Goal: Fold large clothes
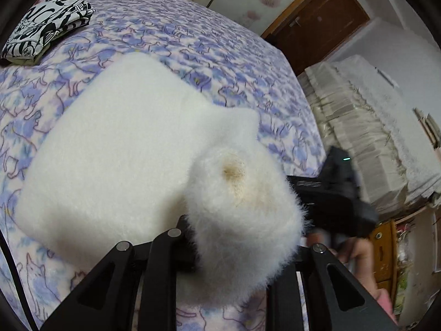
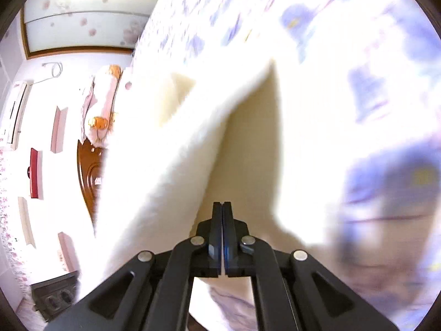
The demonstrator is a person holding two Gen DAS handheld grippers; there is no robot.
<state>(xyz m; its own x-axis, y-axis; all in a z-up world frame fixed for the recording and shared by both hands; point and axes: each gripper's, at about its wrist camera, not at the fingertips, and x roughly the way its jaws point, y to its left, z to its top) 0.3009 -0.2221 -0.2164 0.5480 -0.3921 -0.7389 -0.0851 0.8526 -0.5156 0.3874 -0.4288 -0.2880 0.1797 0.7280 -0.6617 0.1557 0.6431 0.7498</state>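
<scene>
A white fluffy garment point(image 1: 110, 149) lies partly folded on a bed with a purple flower print point(image 1: 193, 41). My left gripper point(image 1: 220, 242) is shut on a thick lifted fold of it with a brownish stain point(image 1: 234, 176); the fur hides the fingertips. My right gripper point(image 1: 333, 193) shows blurred at the right of the left wrist view, just beside that fold, with a hand below it. In the right wrist view the right gripper point(image 2: 222, 203) is shut with nothing between its pads, pointing under a raised flap of the white garment point(image 2: 176, 143).
A folded black-and-white printed garment point(image 1: 44, 27) sits at the far left of the bed. Beyond the bed's right edge stand a piece of furniture under a white cover point(image 1: 372, 138), a wooden door point(image 1: 317, 22) and a wooden cabinet point(image 1: 383, 248).
</scene>
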